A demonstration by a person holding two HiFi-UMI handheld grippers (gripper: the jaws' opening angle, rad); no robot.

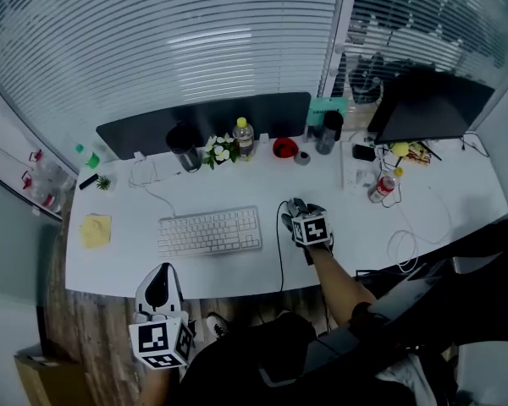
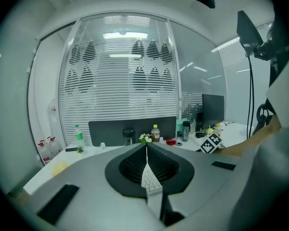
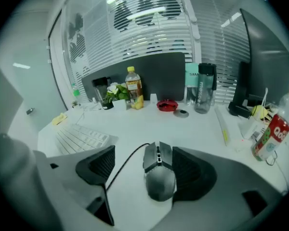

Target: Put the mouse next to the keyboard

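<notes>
A dark wired mouse lies on the white desk, just right of the white keyboard. My right gripper is open around the mouse. Its right pad lies against the mouse's side, and the left pad stands well apart from it. The mouse's black cable runs out between the jaws toward the desk's front edge. My left gripper hangs off the desk's front edge below the keyboard, shut with nothing in it.
Along the back stand a black cup, white flowers, a yellow bottle, a red bowl and a dark tumbler. A monitor, a red-labelled bottle and a loose white cable are at the right. Yellow notes lie at the left.
</notes>
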